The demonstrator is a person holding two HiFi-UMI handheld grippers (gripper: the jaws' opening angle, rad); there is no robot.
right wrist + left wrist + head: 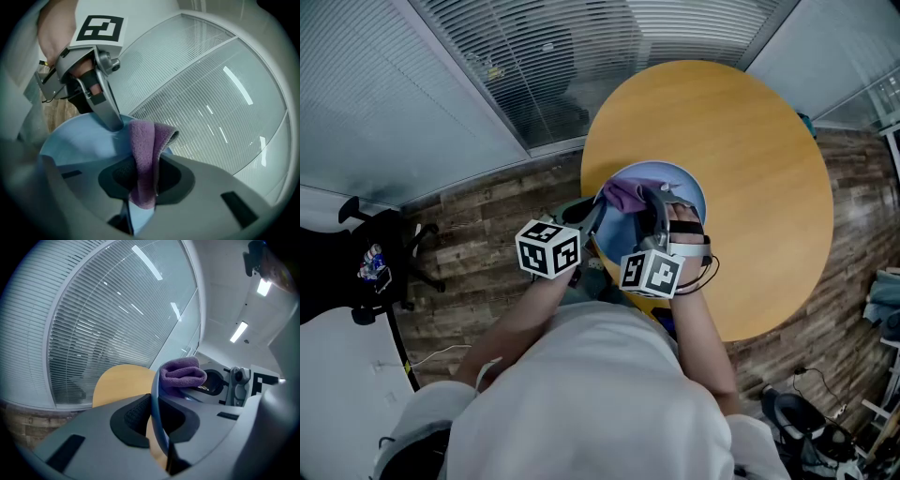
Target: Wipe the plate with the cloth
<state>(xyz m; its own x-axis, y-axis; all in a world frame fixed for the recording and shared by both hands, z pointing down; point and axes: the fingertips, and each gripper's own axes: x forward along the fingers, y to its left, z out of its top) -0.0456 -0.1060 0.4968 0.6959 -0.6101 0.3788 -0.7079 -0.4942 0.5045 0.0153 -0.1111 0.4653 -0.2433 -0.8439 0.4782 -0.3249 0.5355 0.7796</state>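
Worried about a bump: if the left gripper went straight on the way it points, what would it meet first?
Probably the cloth, draped over the far rim of the plate that the left gripper holds; the right gripper sits just behind it. Depth is unclear.

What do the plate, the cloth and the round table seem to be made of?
The plate is probably plastic or glazed ceramic: pale blue, smooth, with a thin rim. The cloth looks like purple microfibre or fleece: fuzzy nap, soft folds. The table seems wood or wood-look laminate: yellowish, smooth, even top.
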